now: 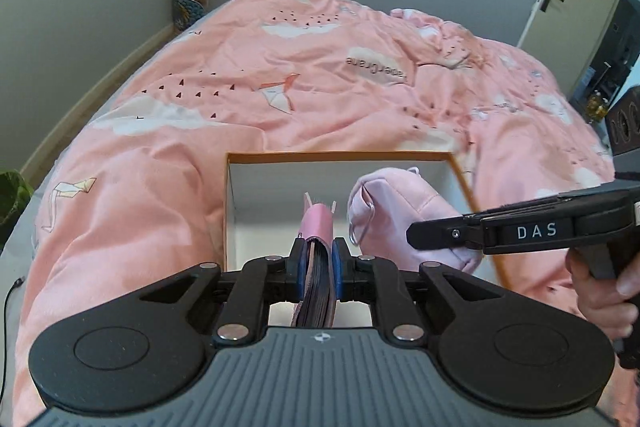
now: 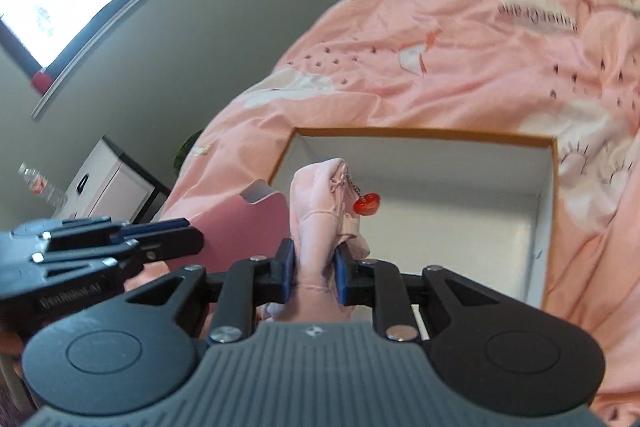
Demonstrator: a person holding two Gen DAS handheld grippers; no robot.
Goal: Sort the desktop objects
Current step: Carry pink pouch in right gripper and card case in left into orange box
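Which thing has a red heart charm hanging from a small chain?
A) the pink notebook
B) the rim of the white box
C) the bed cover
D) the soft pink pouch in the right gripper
D: the red heart charm hangs from the soft pink pouch, which the right gripper clamps.

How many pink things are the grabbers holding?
2. The left gripper pinches a pink notebook above the box. The right gripper pinches a pink pouch with a red charm, beside the notebook. Nothing else looks held.
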